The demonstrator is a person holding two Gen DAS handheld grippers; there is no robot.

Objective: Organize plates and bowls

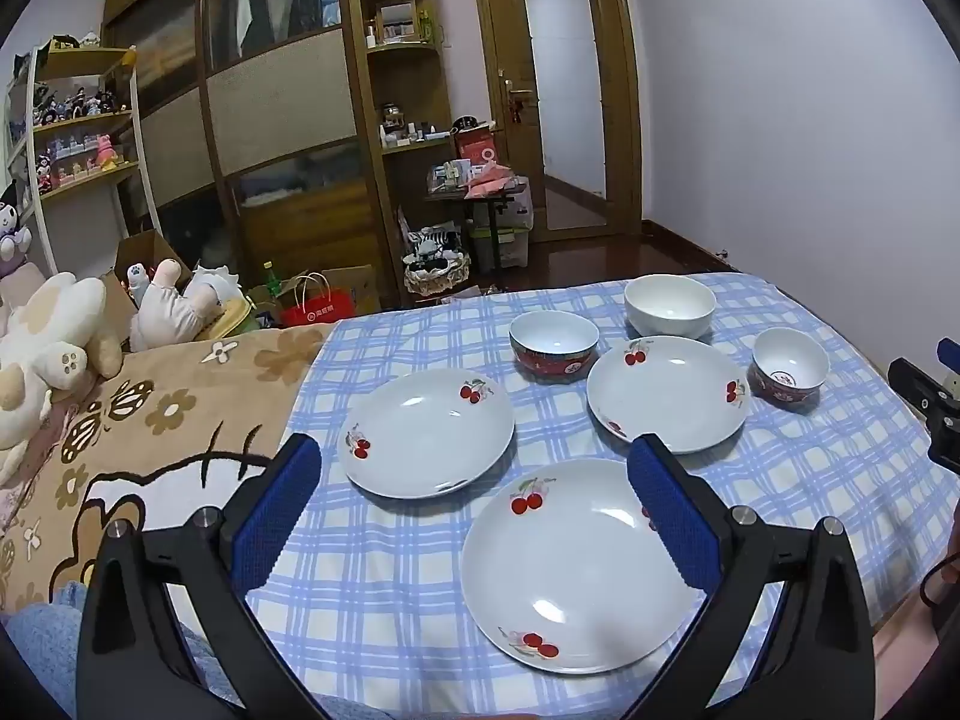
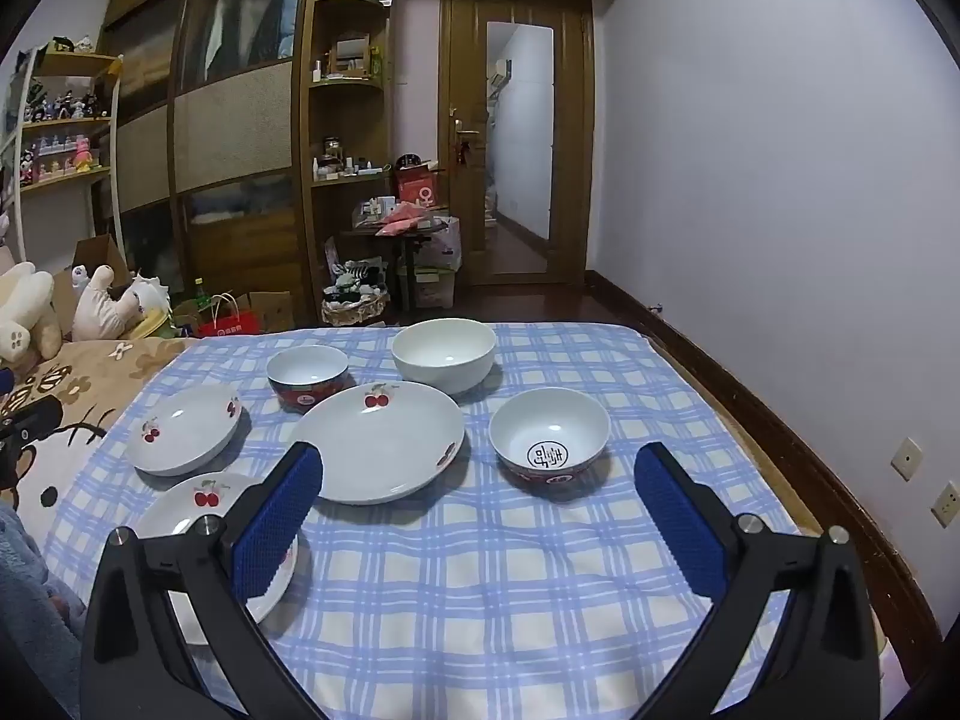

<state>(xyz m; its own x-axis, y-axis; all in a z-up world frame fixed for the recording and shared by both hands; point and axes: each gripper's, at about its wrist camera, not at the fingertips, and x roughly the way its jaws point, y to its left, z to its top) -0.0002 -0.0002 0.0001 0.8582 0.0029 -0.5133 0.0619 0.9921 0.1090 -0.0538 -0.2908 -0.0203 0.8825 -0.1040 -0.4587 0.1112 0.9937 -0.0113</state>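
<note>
Both claws wide open, nothing between the pads, both hovering above the near edge of the blue-checked cloth (image 2: 480, 570) that covers the surface. Left claw (image 1: 474, 468) sits over the gap between two cherry plates; right claw (image 2: 477, 471) points at bare cloth just short of the dishes.

Six dishes on the cloth, none stacked, none touching as far as the views show. Nearest plate (image 1: 576, 564) lies at the front, partly behind the left claw's right pad (image 1: 672, 516). Left plate (image 1: 426, 432) is farther back and to the left. Centre plate (image 1: 666, 393) is behind the nearest one, to the right. All three are white with red cherry prints, lying flat, empty.

Bowls behind and beside them: red-sided bowl (image 1: 553, 345) at back, between left plate and centre plate; plain white bowl (image 1: 669, 303), the largest, at the far edge; small red bowl (image 2: 549, 435) right of the centre plate, dark emblem on its inner bottom. All upright, empty.

Brown patterned blanket (image 1: 150, 420) lies left of the cloth, with plush toys (image 1: 54, 348) on it. Wooden wardrobe (image 1: 270, 120) and door (image 1: 558, 90) behind.
</note>
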